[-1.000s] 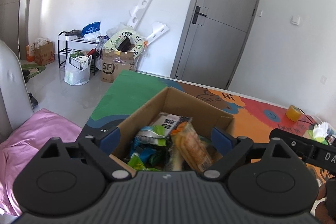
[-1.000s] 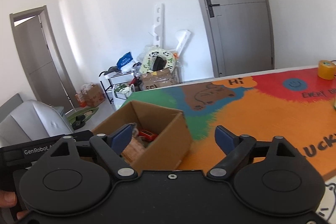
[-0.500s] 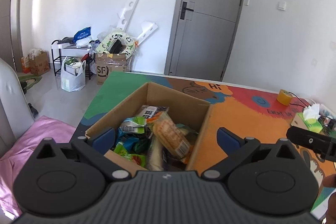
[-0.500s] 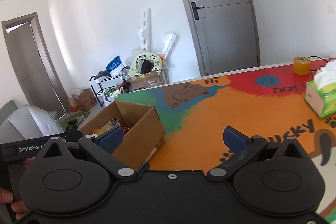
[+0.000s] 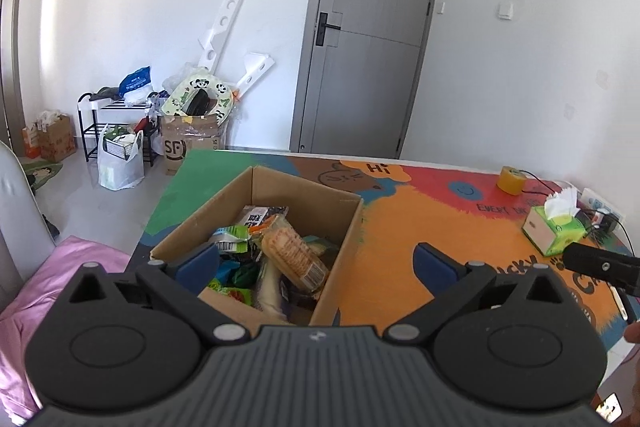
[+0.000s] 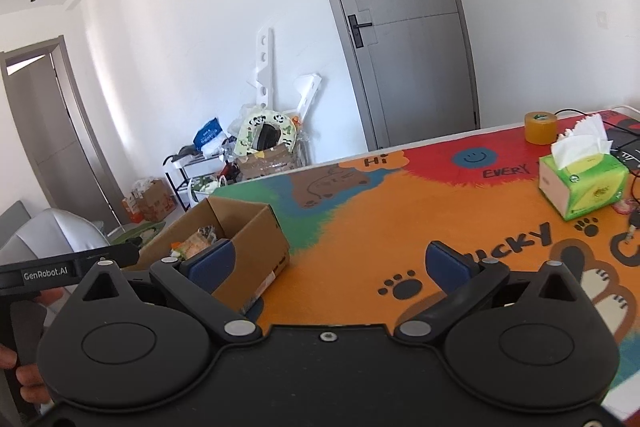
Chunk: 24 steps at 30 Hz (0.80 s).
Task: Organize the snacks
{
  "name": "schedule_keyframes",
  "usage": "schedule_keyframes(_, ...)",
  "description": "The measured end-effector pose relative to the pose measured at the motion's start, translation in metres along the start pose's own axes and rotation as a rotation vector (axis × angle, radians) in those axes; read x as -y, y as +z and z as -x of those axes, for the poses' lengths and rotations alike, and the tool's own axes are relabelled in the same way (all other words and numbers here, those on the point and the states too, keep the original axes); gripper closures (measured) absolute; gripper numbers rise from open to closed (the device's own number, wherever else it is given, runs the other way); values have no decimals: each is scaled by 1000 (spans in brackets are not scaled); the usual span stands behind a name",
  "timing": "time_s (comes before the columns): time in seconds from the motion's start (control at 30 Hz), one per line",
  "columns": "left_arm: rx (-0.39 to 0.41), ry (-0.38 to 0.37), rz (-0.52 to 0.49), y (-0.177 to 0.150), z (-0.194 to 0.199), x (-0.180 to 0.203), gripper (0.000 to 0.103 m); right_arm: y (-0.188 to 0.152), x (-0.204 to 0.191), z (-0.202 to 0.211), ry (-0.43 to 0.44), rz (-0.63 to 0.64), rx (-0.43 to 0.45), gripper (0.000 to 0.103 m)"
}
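An open cardboard box (image 5: 320, 207) stands at the left end of the colourful table (image 5: 400, 227). It holds several snack packets, among them an orange cracker pack (image 5: 292, 255) and a green pouch (image 5: 230, 237). My left gripper (image 5: 316, 263) is open and empty, raised over the box's near right corner. The box also shows in the right wrist view (image 6: 256, 231). My right gripper (image 6: 330, 263) is open and empty, above the table to the right of the box.
A green tissue box (image 6: 580, 183) and a yellow tape roll (image 6: 541, 127) sit at the table's right end, with cables and keys (image 6: 632, 223) beside them. A pink cloth (image 5: 60, 275) and grey chair (image 5: 16, 211) lie left of the table.
Both grippers have drawn back and swung right, so the box has slid left in both views and the tissue box and tape have come into sight. Both stay open.
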<state>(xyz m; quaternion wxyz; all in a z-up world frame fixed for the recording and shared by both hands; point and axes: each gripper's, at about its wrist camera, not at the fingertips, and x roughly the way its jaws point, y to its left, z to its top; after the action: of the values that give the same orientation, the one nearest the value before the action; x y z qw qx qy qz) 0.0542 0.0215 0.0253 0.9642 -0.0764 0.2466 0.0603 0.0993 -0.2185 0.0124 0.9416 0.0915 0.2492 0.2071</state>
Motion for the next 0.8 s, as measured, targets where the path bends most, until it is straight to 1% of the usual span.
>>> schedule_keyframes(0.13, -15, -4, -34, -1, 6, 1, 0, 0, -2, 16, 27, 32, -8, 0)
schedule_keyframes(0.3, -11, -10, -41, -4, 18, -2, 0, -4, -7, 27, 21, 46, -17, 0)
schedule_keyframes(0.4, 14, -11, -30, -5, 30, -6, 0, -10, -11, 34, 14, 59, -7, 0)
schedule_keyframes(0.47, 29, 6, -41, -6, 35, -6, 0, -14, -9, 37, 35, 26, -16, 0)
schedule_keyframes(0.57, 14, -5, -78, -8, 36, -4, 0, -16, -12, 34, 26, 19, -48, 0)
schedule_keyframes(0.67, 9, 1, -78, -12, 34, -8, 0, -18, -13, 32, 13, 25, -51, 0)
schedule_keyframes(0.8, -23, 13, -80, -18, 27, -11, 0, -23, -13, 32, 8, 38, -62, 0)
